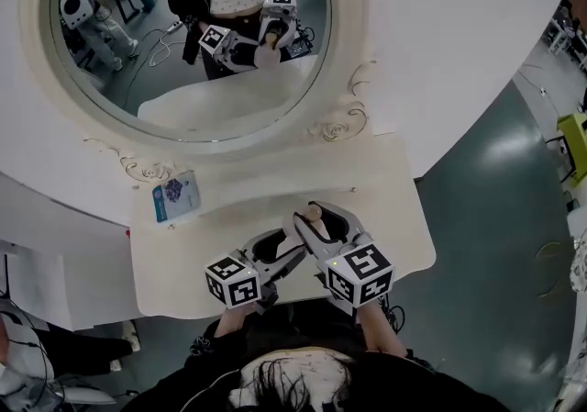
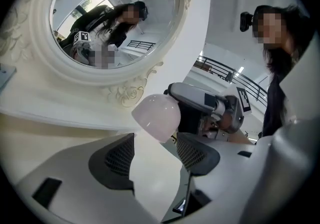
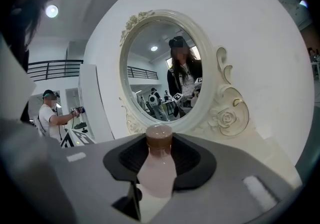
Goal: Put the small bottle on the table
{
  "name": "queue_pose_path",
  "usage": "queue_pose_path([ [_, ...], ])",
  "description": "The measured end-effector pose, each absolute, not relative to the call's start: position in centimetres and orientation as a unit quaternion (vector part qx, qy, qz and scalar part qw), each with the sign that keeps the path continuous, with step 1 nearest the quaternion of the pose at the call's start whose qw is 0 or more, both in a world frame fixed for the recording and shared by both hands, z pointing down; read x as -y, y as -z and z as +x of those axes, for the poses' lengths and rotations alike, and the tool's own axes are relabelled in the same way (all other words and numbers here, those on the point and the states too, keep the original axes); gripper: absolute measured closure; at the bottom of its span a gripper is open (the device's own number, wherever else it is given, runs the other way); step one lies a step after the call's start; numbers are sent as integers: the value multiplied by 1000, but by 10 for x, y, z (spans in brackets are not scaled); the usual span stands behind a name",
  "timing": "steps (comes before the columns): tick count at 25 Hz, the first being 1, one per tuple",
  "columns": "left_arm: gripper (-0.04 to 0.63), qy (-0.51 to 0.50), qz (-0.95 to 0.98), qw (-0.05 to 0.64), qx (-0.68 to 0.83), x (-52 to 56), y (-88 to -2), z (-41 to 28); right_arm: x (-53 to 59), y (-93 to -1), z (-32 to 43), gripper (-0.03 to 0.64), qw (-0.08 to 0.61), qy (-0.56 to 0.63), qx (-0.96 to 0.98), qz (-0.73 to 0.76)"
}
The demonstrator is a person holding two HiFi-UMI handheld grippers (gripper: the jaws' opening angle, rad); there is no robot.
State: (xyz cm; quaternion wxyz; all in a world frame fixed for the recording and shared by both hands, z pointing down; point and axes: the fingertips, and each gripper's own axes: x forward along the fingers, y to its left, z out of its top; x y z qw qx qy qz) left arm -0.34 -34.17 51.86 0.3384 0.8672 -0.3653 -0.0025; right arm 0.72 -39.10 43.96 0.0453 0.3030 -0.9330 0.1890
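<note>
- Head view shows my right claw (image 1: 310, 217) clamped on the small bottle (image 1: 314, 211). It is out over the table (image 1: 183, 254), just in front of the mirror (image 1: 183, 34). Only the capped tip pokes out. The rest is buried between the jaws.
- From my right gripper view, the right claw (image 3: 160, 143) has both black pads pressed on the small bottle (image 3: 157, 173). Its body is pale pink. The brown cap points toward the mirror (image 3: 160, 73), level with the lower frame. The bottle's far end is cut off behind my claw's own housing.
- My left claw (image 1: 289, 245) sits beside the right one, a little farther from the mirror, and its tips are hard to separate from the other claw.
- In my left gripper view, the left claw (image 2: 155, 148) has its jaws standing apart with nothing gripped. The small bottle (image 2: 156, 115) shows only a pale rounded end just past the pad tips, below the mirror (image 2: 100, 18). The cap is hidden, and I cannot tell whether the end brushes either pad.
- No view shows the gap between bottle and tabletop, so I cannot tell whether it rests there or hangs above.
- A blue packet (image 1: 174, 197) lies flat on the table, close under the mirror's frame. Its print is too small to read.
</note>
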Motion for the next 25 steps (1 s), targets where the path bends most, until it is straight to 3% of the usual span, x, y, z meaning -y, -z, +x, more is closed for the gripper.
queue_pose_path([
  [25,348,13,836,329,439,351,-517,-49,516,-530,14,469,157,-130,914,352],
])
